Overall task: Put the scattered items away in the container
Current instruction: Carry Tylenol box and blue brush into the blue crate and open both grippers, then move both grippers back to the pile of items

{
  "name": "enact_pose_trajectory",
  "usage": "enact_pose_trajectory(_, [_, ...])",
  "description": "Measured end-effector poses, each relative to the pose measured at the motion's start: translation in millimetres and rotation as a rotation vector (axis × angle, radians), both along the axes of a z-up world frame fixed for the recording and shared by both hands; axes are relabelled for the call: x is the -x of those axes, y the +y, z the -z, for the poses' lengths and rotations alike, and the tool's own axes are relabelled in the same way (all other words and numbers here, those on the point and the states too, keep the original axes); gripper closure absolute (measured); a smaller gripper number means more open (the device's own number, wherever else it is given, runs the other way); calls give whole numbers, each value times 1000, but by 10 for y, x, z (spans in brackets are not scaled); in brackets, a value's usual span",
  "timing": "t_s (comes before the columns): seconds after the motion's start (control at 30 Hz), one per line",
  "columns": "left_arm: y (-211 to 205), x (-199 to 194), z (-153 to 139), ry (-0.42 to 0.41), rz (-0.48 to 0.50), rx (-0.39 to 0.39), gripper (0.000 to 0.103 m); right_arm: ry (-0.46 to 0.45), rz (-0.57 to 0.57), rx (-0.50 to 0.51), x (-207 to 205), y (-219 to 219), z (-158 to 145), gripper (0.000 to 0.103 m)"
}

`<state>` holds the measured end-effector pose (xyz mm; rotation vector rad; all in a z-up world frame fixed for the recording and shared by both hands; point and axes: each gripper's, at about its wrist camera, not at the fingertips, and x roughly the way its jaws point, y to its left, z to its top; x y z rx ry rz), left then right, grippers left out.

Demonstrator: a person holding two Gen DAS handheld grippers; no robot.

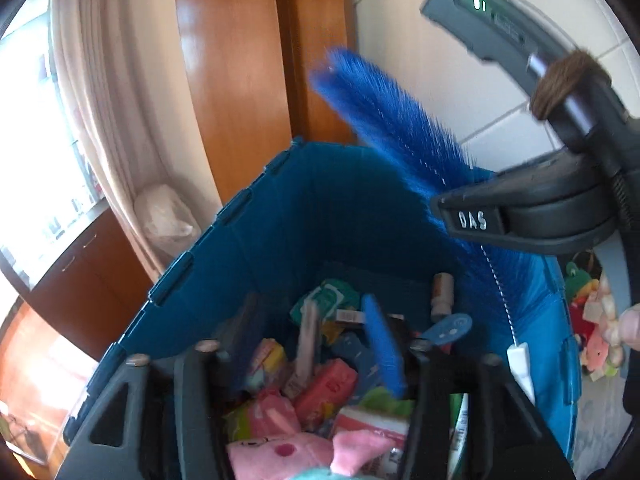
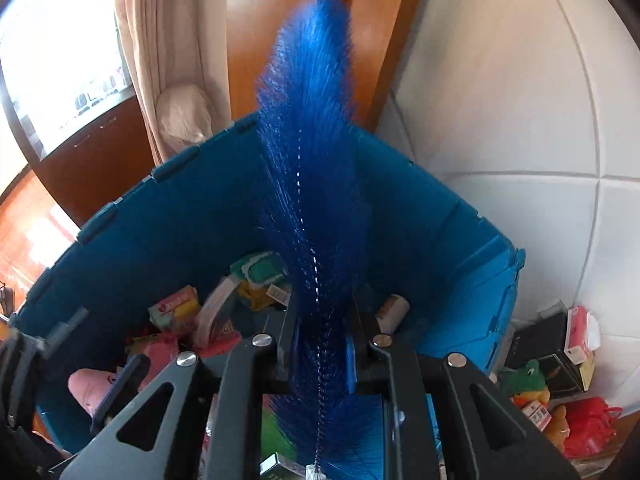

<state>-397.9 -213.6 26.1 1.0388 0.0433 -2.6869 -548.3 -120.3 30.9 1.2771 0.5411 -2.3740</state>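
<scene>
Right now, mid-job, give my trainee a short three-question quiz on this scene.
1. True or false: the right gripper has its jaws shut on the blue bottle brush.
2. The brush hangs above which thing? A) blue folding bin B) red bag C) curtain
3. Fill in: beside the bin, on the floor, sits a green ____ plush.

Key: 1 true; 2 A; 3 frog

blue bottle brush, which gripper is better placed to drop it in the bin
Right. The right gripper is shut on the blue bottle brush above the blue bin. The left gripper is open and empty.
</scene>
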Motion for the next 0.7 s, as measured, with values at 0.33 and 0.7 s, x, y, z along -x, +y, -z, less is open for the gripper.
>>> enact_pose_trajectory(0.33, [-75, 9, -63, 40, 13, -1, 23, -56, 42, 64, 33, 222, 98, 38])
enact_pose_trajectory(0.7, [111, -480, -311, 138, 30, -18, 17, 53, 82, 182, -481, 731, -274, 14])
